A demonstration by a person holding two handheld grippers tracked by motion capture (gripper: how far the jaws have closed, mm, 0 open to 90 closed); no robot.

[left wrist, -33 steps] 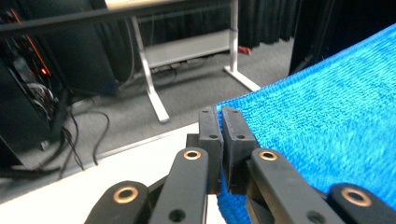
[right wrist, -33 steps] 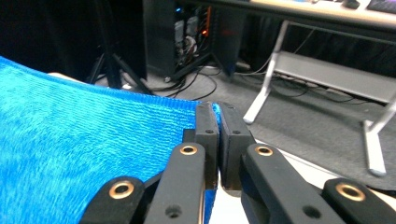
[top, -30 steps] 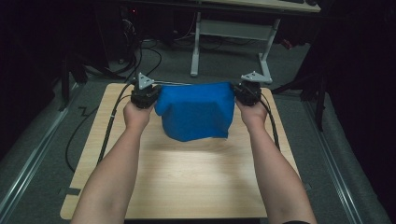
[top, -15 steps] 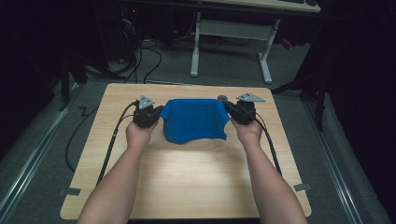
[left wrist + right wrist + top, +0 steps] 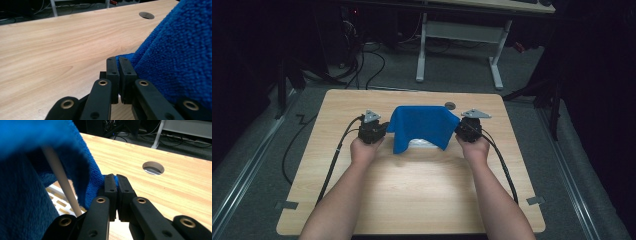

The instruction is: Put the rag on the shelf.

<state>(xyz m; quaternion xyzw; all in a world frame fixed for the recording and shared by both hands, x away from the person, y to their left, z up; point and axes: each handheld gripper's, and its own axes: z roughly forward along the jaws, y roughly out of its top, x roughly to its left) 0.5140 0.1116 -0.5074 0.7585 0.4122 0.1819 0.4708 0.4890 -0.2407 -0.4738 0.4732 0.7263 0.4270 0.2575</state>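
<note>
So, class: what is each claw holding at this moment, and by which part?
Both hold the blue towel. The left claw is shut on the towel's left edge, the right claw on its right edge, so it hangs spread between them over a white basket.

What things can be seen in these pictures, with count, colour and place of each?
towel: one, blue, held spread over the basket between both grippers
basket: one, white, under the towel, mostly hidden
table: one, light wood, with a round hole near its far edge
desk frame: one, white, on the floor beyond the table
left gripper: one, black, fingers shut on the towel's left corner
right gripper: one, black, fingers shut on its right corner
forearms: two, entering from below
</note>
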